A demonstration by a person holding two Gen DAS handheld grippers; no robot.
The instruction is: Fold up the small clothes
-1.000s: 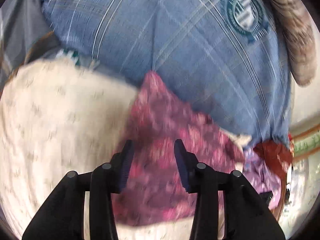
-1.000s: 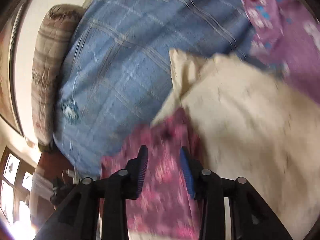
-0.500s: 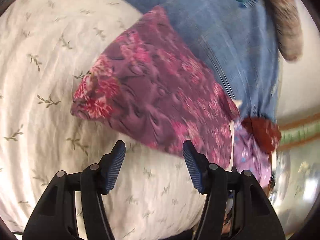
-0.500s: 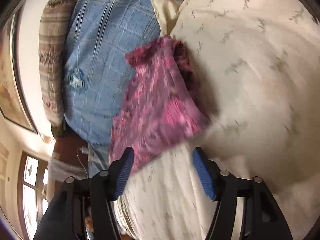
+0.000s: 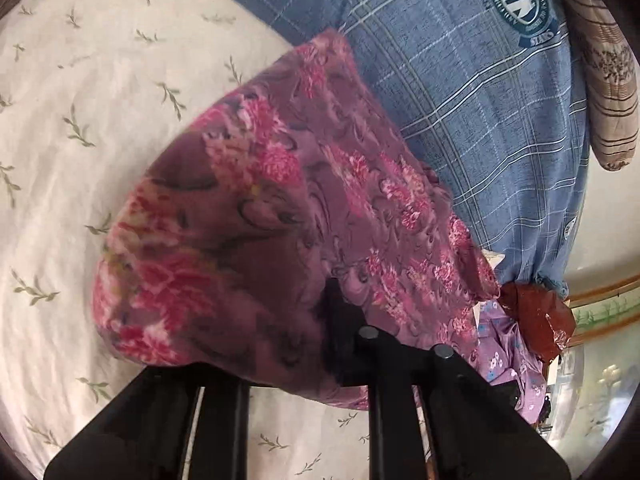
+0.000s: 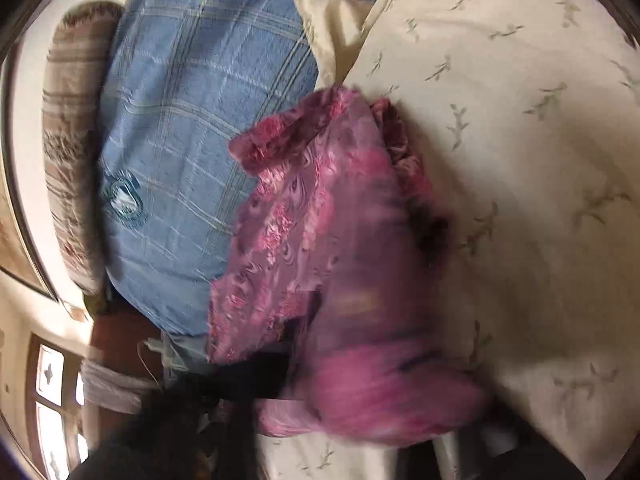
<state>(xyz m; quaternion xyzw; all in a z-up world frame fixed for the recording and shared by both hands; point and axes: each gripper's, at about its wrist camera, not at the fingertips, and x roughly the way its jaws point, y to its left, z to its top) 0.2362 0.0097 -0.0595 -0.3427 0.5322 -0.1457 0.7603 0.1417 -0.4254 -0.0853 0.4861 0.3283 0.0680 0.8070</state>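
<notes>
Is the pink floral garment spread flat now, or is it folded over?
Folded over: the pink floral garment lies doubled in a rounded bundle on the cream leaf-print cloth, its near edge draped over the left gripper.

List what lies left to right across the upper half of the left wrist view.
cream leaf-print cloth → pink floral garment → blue plaid sheet → brown striped pillow
</notes>
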